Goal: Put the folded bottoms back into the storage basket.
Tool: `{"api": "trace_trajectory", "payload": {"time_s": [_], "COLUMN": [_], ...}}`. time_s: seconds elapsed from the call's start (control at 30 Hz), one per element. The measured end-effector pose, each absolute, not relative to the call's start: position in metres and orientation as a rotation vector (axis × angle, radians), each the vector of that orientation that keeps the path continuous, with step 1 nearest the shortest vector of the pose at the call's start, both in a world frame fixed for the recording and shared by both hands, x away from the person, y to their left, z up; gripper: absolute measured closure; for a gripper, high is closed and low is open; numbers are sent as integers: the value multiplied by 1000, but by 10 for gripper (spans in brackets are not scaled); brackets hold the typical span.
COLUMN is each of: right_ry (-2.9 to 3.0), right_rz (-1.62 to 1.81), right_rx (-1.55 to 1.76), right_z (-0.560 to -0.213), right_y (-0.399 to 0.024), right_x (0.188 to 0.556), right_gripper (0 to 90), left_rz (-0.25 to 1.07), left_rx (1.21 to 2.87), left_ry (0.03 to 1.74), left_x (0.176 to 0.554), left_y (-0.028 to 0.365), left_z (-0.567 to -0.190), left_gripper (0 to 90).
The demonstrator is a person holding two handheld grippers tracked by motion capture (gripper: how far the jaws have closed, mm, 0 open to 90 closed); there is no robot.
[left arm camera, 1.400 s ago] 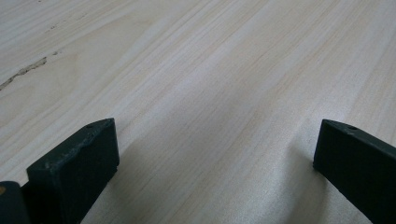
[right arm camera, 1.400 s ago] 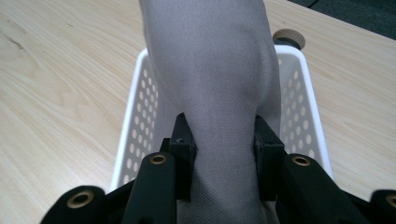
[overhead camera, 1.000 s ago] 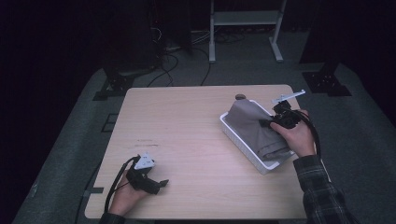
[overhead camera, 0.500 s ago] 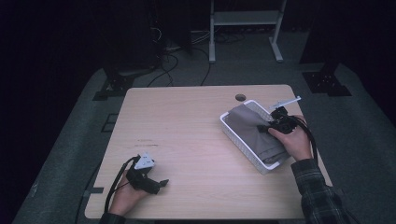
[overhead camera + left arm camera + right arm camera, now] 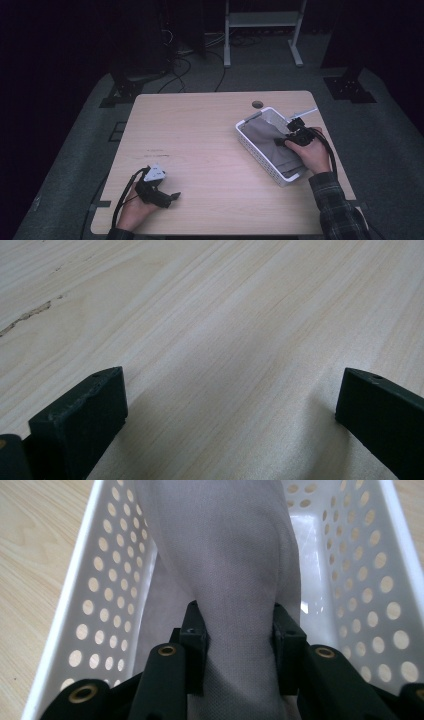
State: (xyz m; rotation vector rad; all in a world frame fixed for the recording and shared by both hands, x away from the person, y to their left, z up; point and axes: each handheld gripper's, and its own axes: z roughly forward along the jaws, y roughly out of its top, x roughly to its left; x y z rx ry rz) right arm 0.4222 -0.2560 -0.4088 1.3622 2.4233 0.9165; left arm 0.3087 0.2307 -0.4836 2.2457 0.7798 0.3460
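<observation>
A grey cloth (image 5: pixel 265 137) lies folded in a white perforated basket (image 5: pixel 248 142) at the table's right side. My right gripper (image 5: pixel 282 141) reaches down into the basket from its right rim, shut on a fold of that cloth. In the right gripper view the grey cloth (image 5: pixel 235 555) runs up between the two black pads (image 5: pixel 194 630), which pinch it from both sides, and the basket (image 5: pixel 90 580) walls frame it. My left gripper (image 5: pixel 172 197) rests near the table's front left edge. Its jaws stand open over bare wood (image 5: pixel 230 405).
The light wooden table (image 5: pixel 200 135) has a round cable hole (image 5: pixel 257 104) near its far edge, just behind the basket. A white frame stand (image 5: pixel 262 30) and cables lie on the dark floor beyond the table.
My right hand has come down with the cloth, which stood bunched above the basket's rim and now lies lower inside it. The left gripper has kept still.
</observation>
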Motion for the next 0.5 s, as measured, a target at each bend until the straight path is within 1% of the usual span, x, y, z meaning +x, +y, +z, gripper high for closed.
{"api": "trace_trajectory", "payload": {"time_s": [0.3,0.5], "right_ry": [2430,2437], "right_rz": [854,824], "right_rx": [1374,1361], "right_z": [-418,-420], "right_y": [-253,-251], "right_x": [426,426], "right_gripper": [631,588], "left_rz": [346,346], "left_rx": [2246,2246], "left_ry": [780,780], "left_x": [309,309], "left_y": [231,231], "left_z": [-484,-484], "left_gripper": [0,0]}}
